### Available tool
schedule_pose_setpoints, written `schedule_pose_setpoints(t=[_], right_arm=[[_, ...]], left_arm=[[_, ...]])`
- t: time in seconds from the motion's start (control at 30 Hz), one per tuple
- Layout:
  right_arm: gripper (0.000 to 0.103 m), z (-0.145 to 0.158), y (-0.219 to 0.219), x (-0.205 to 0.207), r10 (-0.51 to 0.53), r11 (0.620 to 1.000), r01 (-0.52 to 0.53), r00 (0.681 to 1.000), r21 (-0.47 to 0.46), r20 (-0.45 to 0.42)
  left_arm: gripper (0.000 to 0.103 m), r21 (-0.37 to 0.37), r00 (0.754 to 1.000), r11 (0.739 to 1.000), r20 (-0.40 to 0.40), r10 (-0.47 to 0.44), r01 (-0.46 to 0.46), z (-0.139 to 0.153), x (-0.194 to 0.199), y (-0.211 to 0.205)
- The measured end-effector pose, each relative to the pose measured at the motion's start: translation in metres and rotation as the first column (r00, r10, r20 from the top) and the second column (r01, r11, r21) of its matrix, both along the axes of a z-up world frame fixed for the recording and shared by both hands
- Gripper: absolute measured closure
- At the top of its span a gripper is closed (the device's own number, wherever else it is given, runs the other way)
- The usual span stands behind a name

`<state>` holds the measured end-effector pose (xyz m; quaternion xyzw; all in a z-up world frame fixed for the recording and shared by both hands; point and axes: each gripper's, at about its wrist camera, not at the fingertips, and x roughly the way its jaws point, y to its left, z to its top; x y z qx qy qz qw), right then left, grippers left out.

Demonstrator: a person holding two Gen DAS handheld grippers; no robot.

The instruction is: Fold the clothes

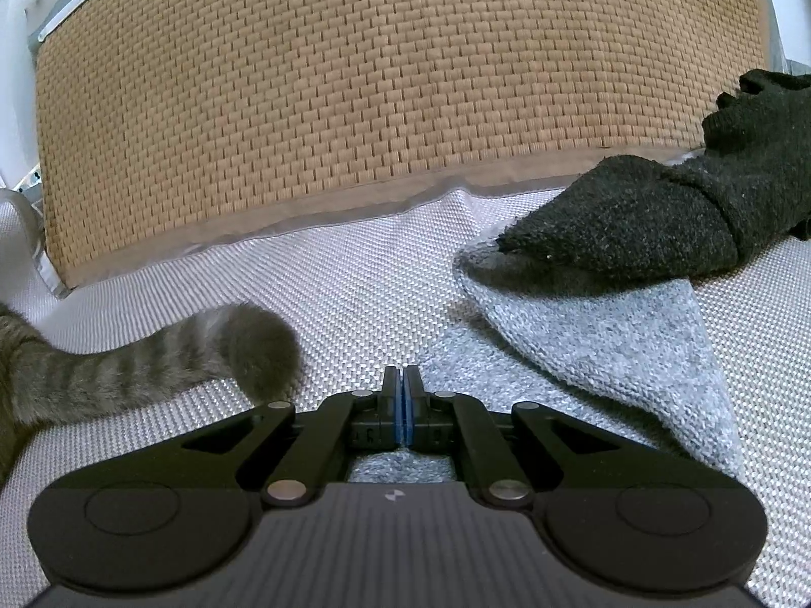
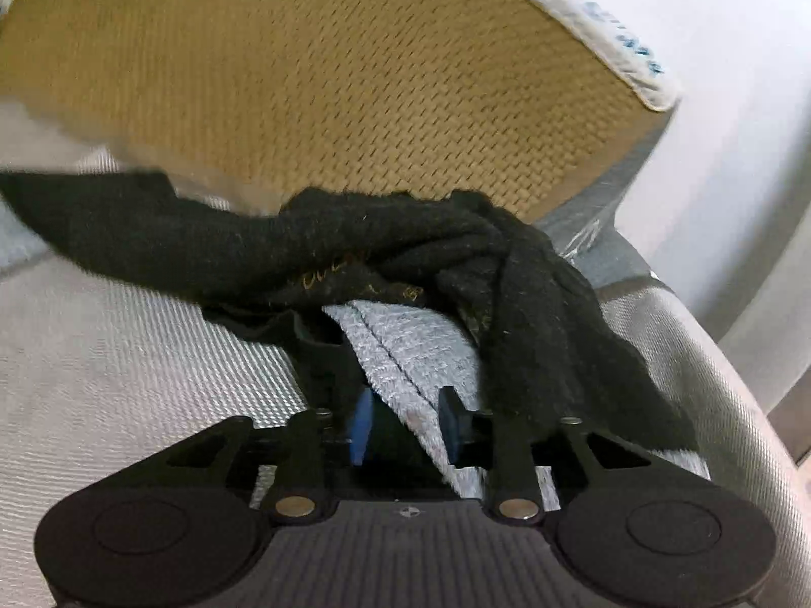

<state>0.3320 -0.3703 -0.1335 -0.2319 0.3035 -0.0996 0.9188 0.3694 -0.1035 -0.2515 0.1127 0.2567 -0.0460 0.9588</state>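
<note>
Grey cloth: a soft grey knit piece (image 1: 623, 349) lies flat on the pale woven cover. Its edge runs under the left gripper. In the right wrist view the same grey cloth (image 2: 405, 349) shows a stitched seam and reaches in between the right gripper's blue pads.

Black cloth: a dark fuzzy piece (image 1: 659, 218) lies on top of the far end of the grey cloth. In the right wrist view the black cloth (image 2: 355, 248) is bunched and twisted. It drapes across the grey one and hangs down on the right side. It has small gold writing on it, too blurry to read.

Left gripper: the left gripper (image 1: 404, 385) is closed tight, its blue pads touching. A bit of grey cloth shows just below them, but I cannot tell if it is pinched.

Right gripper: the right gripper (image 2: 405, 428) is partly open. The pads stand apart and do not squeeze the grey cloth between them.

Cover: the pale woven cover (image 1: 329, 273) lies under both cloths.

Mat: a tan woven mat (image 1: 355, 76) with a grey border lies just behind the cloths.

Cat: a striped grey cat tail (image 1: 203, 354) lies on the cover, near the left gripper's left side. It does not touch the cloths.
</note>
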Motion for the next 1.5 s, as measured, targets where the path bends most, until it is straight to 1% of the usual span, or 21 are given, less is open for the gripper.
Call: schedule_pose_setpoints(t=[0.1, 0.17, 0.27, 0.33, 0.5, 0.6, 0.73, 0.83, 0.97, 1.0, 1.03, 1.07, 1.13, 1.23, 1.37, 1.43, 1.5], right_arm=[[0.071, -0.007, 0.002, 0.013, 0.010, 0.998, -0.011, 1.000, -0.069, -0.017], [0.071, -0.012, 0.003, 0.023, 0.007, 0.995, -0.012, 0.999, -0.102, -0.048], [0.071, -0.018, 0.004, 0.032, 0.001, 0.990, -0.012, 0.997, -0.139, -0.073], [0.071, -0.020, 0.004, 0.033, 0.007, 0.990, -0.019, 0.996, -0.140, -0.088], [0.071, -0.028, 0.007, 0.038, -0.001, 0.979, -0.019, 0.995, -0.205, -0.097], [0.071, -0.029, 0.004, 0.044, -0.021, 0.974, 0.003, 0.997, -0.227, -0.079], [0.072, -0.022, -0.004, 0.051, -0.066, 0.981, 0.060, 0.997, -0.185, -0.027], [0.072, -0.022, -0.005, 0.057, -0.072, 0.979, 0.066, 0.997, -0.191, -0.026], [0.075, -0.027, -0.006, 0.066, -0.063, 0.973, 0.053, 0.997, -0.224, -0.040], [0.078, -0.028, -0.006, 0.067, -0.061, 0.973, 0.051, 0.997, -0.225, -0.040], [0.091, -0.027, -0.006, 0.068, -0.057, 0.974, 0.048, 0.998, -0.222, -0.035], [0.092, -0.026, -0.006, 0.068, -0.053, 0.974, 0.045, 0.998, -0.222, -0.029], [0.095, -0.022, -0.004, 0.065, -0.049, 0.974, 0.046, 0.999, -0.222, -0.005], [0.096, -0.015, -0.003, 0.057, -0.046, 0.976, 0.053, 0.998, -0.210, 0.037], [0.098, 0.005, -0.001, 0.038, -0.035, 0.988, 0.052, 0.993, -0.146, 0.116], [0.101, 0.013, 0.004, 0.026, -0.004, 0.989, 0.026, 0.988, -0.144, 0.154], [0.101, 0.015, 0.003, 0.025, -0.002, 0.990, 0.023, 0.989, -0.139, 0.147]], left_arm=[[0.101, -0.002, 1.000, 1.000, 0.000, 0.001, -0.001, 0.000, 0.000, 0.000], [0.101, -0.005, 1.000, 1.000, 0.001, 0.001, -0.001, 0.000, 0.000, 0.001], [0.101, -0.003, 1.000, 1.000, 0.003, 0.002, -0.002, 0.000, 0.000, 0.000], [0.101, -0.003, 1.000, 1.000, 0.004, 0.002, -0.002, 0.000, 0.001, 0.000], [0.101, -0.015, 1.000, 1.000, 0.005, 0.001, -0.001, 0.000, 0.001, 0.002], [0.101, -0.014, 1.000, 1.000, 0.008, 0.003, -0.003, 0.000, 0.001, 0.001], [0.101, -0.014, 1.000, 1.000, 0.011, 0.005, -0.004, -0.001, 0.001, 0.000], [0.101, -0.014, 1.000, 1.000, 0.012, 0.005, -0.005, -0.001, 0.001, 0.000], [0.101, -0.011, 1.000, 1.000, 0.017, 0.006, -0.006, -0.001, 0.001, 0.000], [0.101, -0.011, 1.000, 1.000, 0.017, 0.006, -0.006, -0.001, 0.001, 0.000], [0.101, -0.011, 1.000, 1.000, 0.018, 0.006, -0.006, -0.001, 0.001, 0.000], [0.101, -0.010, 1.000, 1.000, 0.019, 0.006, -0.006, -0.001, 0.001, 0.000], [0.101, -0.011, 1.000, 1.000, 0.019, 0.006, -0.005, -0.002, 0.001, 0.001], [0.101, -0.012, 1.000, 1.000, 0.020, 0.005, -0.005, -0.002, 0.001, 0.002], [0.101, -0.012, 1.000, 1.000, 0.022, 0.005, -0.005, -0.002, 0.001, 0.002], [0.101, -0.012, 1.000, 1.000, 0.023, 0.005, -0.005, -0.002, 0.001, 0.002], [0.101, -0.011, 1.000, 1.000, 0.022, 0.004, -0.004, -0.002, 0.001, 0.002]])
